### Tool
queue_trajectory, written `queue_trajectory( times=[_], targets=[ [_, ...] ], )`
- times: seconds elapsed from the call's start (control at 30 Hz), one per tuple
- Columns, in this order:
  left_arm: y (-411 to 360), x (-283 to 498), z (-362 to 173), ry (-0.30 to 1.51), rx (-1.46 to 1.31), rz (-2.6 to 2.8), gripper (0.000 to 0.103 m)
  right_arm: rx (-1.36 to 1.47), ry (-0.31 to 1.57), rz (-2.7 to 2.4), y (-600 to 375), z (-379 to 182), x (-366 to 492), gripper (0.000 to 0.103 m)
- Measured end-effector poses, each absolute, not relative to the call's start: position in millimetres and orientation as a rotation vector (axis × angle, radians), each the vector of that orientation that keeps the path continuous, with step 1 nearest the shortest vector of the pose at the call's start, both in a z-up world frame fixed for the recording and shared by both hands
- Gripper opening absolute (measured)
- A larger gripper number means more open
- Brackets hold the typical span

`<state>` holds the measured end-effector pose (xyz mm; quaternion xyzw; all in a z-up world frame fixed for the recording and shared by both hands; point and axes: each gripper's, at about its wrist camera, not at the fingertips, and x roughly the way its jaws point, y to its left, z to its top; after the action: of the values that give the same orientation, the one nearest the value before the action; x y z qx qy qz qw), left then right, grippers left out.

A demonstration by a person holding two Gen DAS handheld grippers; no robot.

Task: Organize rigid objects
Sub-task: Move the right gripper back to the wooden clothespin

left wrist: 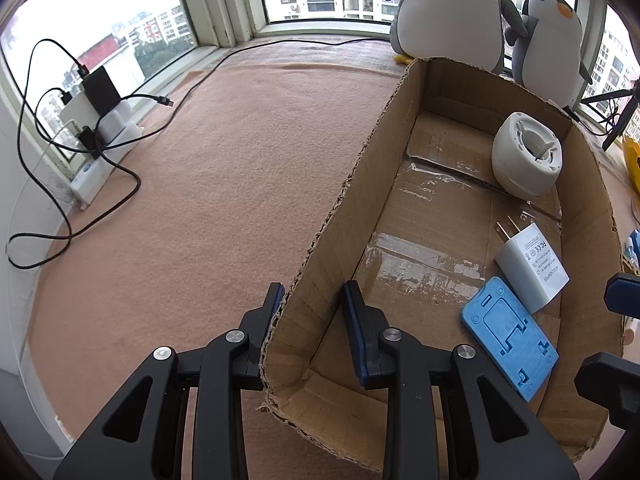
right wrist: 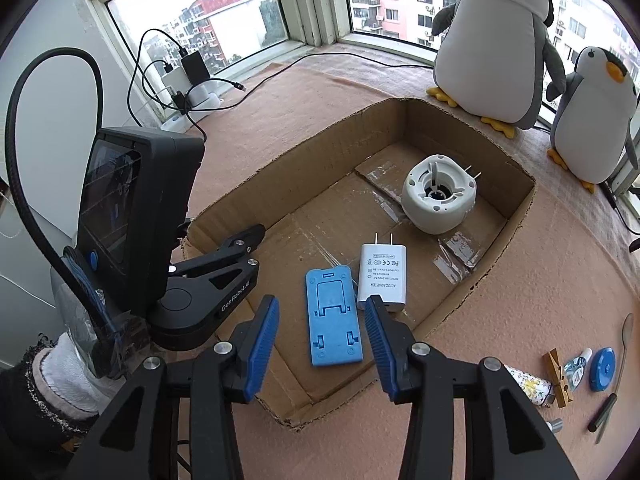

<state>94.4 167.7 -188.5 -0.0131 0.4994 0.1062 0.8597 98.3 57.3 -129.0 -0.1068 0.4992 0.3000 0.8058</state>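
A shallow cardboard box [right wrist: 472,280] [left wrist: 340,216] lies on the pink cloth. Inside it lie a blue phone stand [right wrist: 334,318] [left wrist: 510,336], a white AC adapter [right wrist: 382,278] [left wrist: 532,266] and a white round plastic part [right wrist: 438,194] [left wrist: 526,154]. My right gripper [right wrist: 322,340] is open and empty, above the blue stand at the box's near side. My left gripper [left wrist: 314,320] is open and straddles the box's left wall, one finger outside and one inside; it also shows in the right wrist view [right wrist: 244,246].
Two plush penguins [right wrist: 504,40] stand behind the box by the window. A power strip with chargers and black cables [left wrist: 96,128] sits at the far left. A blue lid [right wrist: 603,369], a clothespin [right wrist: 557,378], a tube and a spoon [right wrist: 624,344] lie right of the box.
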Motion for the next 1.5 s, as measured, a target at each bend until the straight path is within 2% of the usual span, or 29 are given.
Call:
queue_trajectory(
  times=[0.4,0.93,1.33,1.5],
  targets=[
    [168,95,-188,1.049,-0.026,0.224,0.027,-0.178,1.043,0.592,25,-117,99,0.041],
    [169,96,-188,1.049,-0.02,0.227,0.027,-0.015,1.028,0.398,-100,-113,108,0.041],
    [169,95,-188,1.051,-0.019,0.227,0.027,-0.056,1.102,0.318,-144,-141,127,0.039],
    [170,95,-188,1.052,-0.021,0.226,0.027,-0.105,1.14,0.304,-144,-157,133,0.035]
  ],
)
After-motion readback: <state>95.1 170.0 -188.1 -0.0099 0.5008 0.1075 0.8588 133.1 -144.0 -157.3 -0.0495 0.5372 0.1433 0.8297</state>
